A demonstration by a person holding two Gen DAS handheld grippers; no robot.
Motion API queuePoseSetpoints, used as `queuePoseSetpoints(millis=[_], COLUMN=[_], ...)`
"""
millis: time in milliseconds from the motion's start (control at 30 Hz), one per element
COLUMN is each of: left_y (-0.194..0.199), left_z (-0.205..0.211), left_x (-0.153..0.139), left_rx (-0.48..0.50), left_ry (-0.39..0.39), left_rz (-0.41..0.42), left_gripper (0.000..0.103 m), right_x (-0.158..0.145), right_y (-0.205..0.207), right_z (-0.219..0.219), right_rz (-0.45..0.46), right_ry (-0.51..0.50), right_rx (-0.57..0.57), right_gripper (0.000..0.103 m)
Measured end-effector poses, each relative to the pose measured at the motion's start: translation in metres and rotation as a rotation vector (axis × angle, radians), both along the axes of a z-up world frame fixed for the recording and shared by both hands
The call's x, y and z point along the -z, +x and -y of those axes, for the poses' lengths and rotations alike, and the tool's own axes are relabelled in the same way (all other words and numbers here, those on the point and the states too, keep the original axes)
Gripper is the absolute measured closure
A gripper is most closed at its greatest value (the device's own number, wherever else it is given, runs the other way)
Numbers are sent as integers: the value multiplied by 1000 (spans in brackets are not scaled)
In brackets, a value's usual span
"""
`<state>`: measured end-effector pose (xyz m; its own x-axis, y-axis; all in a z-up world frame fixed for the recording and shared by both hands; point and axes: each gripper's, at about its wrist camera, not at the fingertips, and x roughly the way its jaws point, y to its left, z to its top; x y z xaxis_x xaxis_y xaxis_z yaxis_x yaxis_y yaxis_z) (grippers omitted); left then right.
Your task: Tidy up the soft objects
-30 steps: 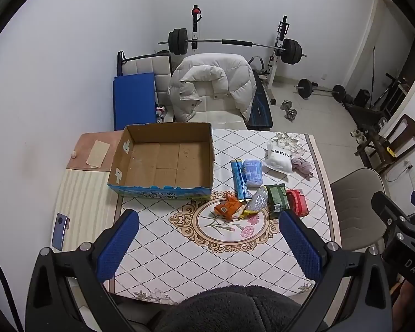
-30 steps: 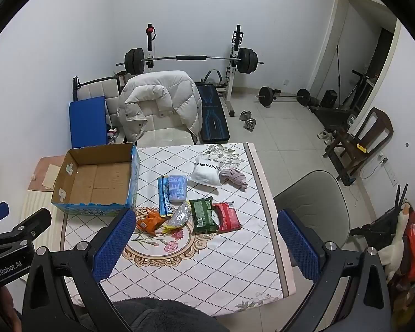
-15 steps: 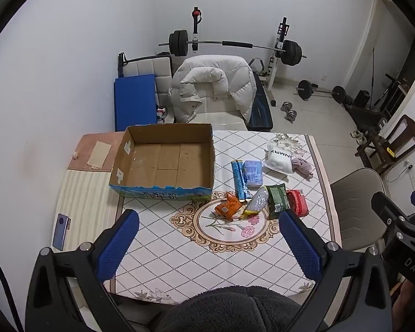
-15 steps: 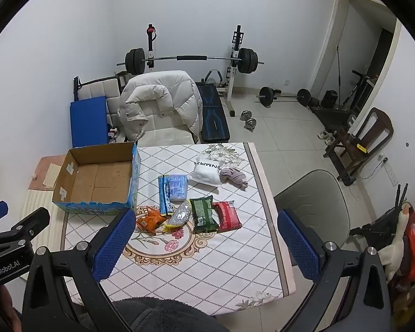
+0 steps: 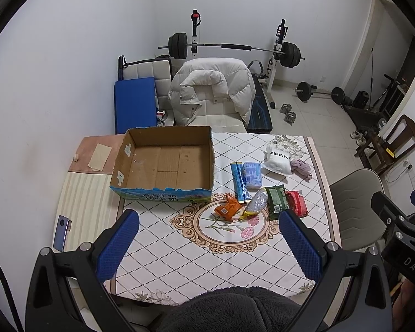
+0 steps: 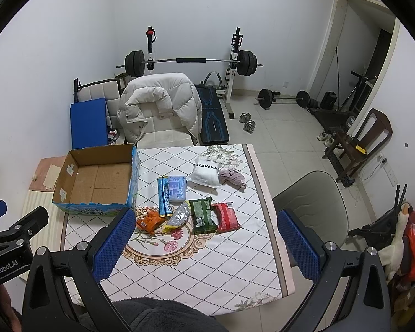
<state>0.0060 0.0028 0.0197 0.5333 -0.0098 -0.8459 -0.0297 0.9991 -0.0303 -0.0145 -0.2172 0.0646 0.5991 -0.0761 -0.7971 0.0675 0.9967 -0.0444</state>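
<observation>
An empty cardboard box (image 5: 163, 163) (image 6: 96, 179) stands on the table's left side. To its right lie several soft packets: an orange one (image 5: 227, 209) (image 6: 148, 220), a silver pouch (image 5: 256, 204), a green pack (image 5: 275, 204) (image 6: 202, 215), a red pack (image 5: 297, 206) (image 6: 226, 217), a blue tissue pack (image 5: 251, 174) (image 6: 176, 188), a white bag (image 5: 279, 160) (image 6: 206, 173) and a mauve cloth (image 5: 301, 168) (image 6: 232, 178). My left gripper (image 5: 207, 244) and right gripper (image 6: 206, 244) both hover open, high above the table's near edge, holding nothing.
The table wears a diamond-pattern cloth (image 5: 221, 251). A phone (image 5: 62, 232) lies on a striped surface at the left. A grey chair (image 6: 315, 207) stands to the right, a chair with a white jacket (image 5: 213, 91) behind. Weights and a bench fill the back.
Both views have drifted very slightly; the box and packets sit a touch lower in frame. Nothing on the table has moved and both grippers stay open.
</observation>
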Motion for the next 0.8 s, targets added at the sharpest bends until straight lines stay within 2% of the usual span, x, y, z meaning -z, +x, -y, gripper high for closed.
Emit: queuePoseSetpoints(millis=[233,300,567,800], left_y=[5,2,-3,-3], left_z=[4,3,2,5], left_x=[-16,-10,-22,-25], left_rx=[-4,-3,-4,-4], left_ry=[0,-1,-4,-1], left_rz=[4,6,12,14], left_gripper=[0,0,0,0], right_x=[1,0,1,-10], right_y=[-1,-1,-3,-9], right_z=[0,0,-1,5], right_rz=[1,3,4,10], right_ry=[-1,-2,-4,-3], right_rx=[0,2,2,9], right_gripper=[0,0,0,0])
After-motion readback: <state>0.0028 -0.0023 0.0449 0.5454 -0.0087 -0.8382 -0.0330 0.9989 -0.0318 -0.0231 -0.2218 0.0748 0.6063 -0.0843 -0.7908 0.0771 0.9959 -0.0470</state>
